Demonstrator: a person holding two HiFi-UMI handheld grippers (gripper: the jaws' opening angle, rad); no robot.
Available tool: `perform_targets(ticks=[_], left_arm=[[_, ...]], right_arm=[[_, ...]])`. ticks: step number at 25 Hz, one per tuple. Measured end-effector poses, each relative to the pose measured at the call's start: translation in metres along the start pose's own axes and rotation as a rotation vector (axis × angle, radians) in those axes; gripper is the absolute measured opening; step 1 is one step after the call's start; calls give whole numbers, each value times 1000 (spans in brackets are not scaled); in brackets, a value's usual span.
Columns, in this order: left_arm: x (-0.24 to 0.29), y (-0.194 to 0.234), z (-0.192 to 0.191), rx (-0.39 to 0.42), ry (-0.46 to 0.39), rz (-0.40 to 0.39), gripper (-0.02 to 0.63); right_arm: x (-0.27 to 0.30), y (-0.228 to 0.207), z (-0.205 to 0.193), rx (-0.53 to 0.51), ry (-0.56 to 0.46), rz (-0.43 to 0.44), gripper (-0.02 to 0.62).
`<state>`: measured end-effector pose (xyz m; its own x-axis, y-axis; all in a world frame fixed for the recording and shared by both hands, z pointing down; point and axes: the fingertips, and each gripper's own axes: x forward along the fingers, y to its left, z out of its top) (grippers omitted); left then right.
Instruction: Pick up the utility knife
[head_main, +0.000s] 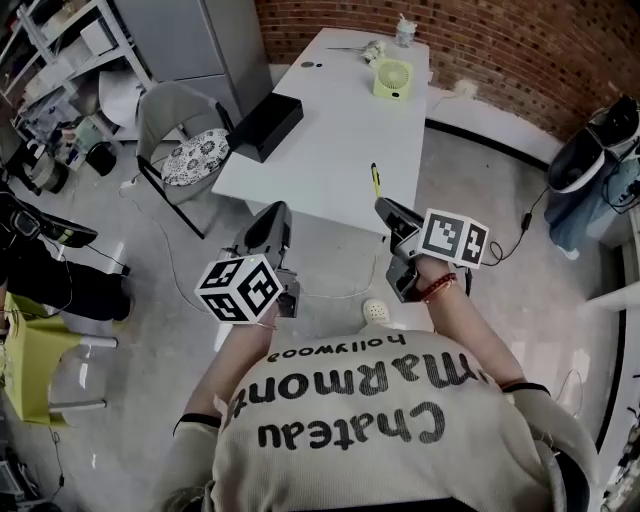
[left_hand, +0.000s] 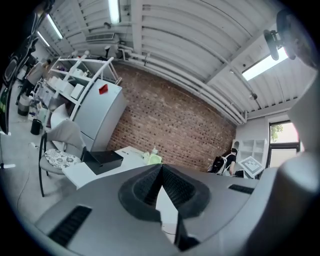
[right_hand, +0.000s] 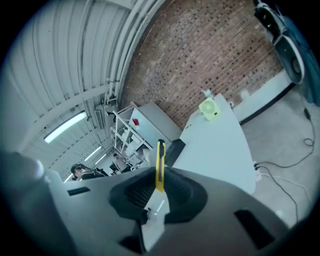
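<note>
The utility knife is slim and yellow with a black tip. My right gripper is shut on its lower end and holds it in the air before the near edge of the white table. In the right gripper view the knife stands upright between the dark pads of the right gripper and sticks out past them. My left gripper hangs to the left at about the same height. In its own view the left gripper has its jaws together with nothing in them.
On the table lie a black box at the left edge and a green fan at the far end. A grey chair stands left of the table. Bags and cables lie on the floor at right.
</note>
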<state>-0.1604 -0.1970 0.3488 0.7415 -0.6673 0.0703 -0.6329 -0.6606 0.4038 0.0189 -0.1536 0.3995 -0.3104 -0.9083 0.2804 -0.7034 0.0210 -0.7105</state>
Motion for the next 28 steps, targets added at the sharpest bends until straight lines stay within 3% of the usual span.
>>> perform_targets(ticks=[11,28], left_arm=[[1,-43,47,139,-99,-32,2],[22,-133,31,224,-121,3,2]], right_arm=[[-33,57,73,-272,-220,45,52],[-101,46,105,-531,-261,52,55]])
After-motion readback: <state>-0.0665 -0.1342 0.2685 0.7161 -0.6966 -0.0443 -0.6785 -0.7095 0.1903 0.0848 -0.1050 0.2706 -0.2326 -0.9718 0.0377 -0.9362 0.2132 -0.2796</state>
